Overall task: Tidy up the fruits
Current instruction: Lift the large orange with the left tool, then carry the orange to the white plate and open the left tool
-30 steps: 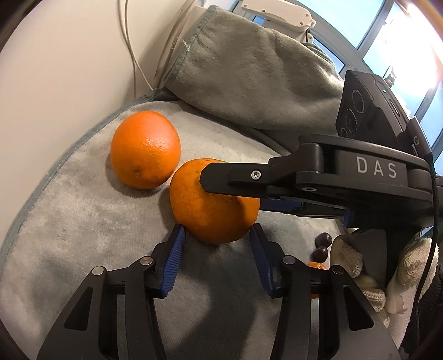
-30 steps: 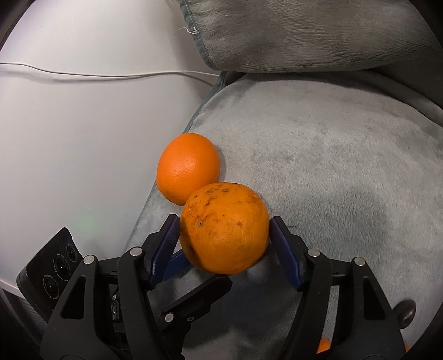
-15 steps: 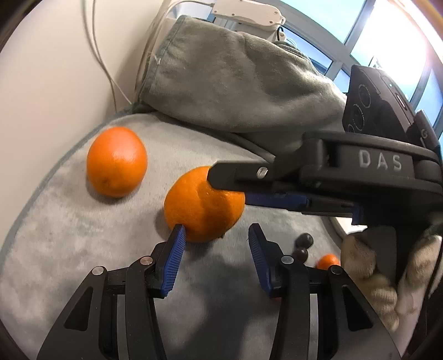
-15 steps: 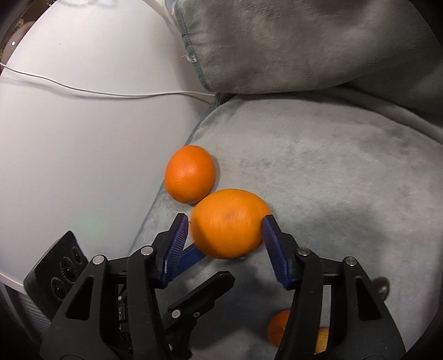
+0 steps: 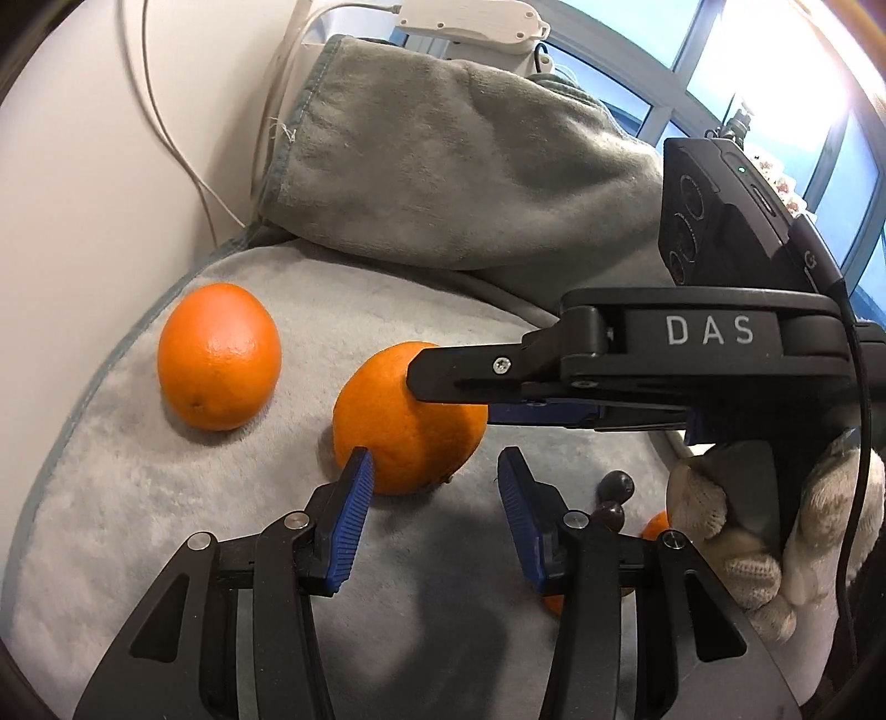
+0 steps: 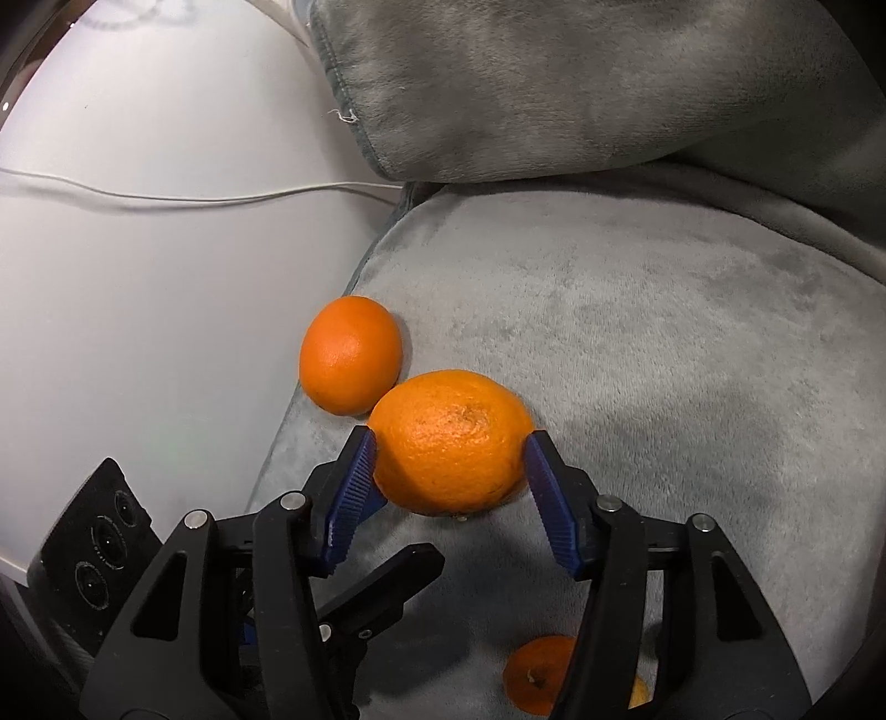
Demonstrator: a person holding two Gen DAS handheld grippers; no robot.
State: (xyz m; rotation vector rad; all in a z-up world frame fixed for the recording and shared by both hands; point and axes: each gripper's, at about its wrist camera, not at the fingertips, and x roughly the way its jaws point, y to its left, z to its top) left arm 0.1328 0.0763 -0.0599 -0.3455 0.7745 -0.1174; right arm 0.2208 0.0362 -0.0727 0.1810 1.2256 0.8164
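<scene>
The left gripper [image 5: 432, 501] is released, empty. The right gripper [image 6: 449, 468] brackets the rough orange [image 6: 449, 440] on the grey blanket [image 6: 692, 343]; whether its pads press cannot be determined. Risk: on withdrawal the fruit rolls against the smooth orange [image 6: 350, 354], which lies at the blanket edge.

Grey plush blanket [image 5: 166, 526] spread as the work surface, edged with a darker grey hem. Bunched fold of the same blanket [image 5: 443, 166] heaped at its far side. White tabletop [image 6: 138, 277] showing left of the blanket, crossed by a thin white cable [image 6: 166, 195]. White power strip [image 5: 470, 22] behind the fold. Window [image 5: 775, 83] beyond the fold, upper right, letting in bright daylight, overexposed near the frame.
</scene>
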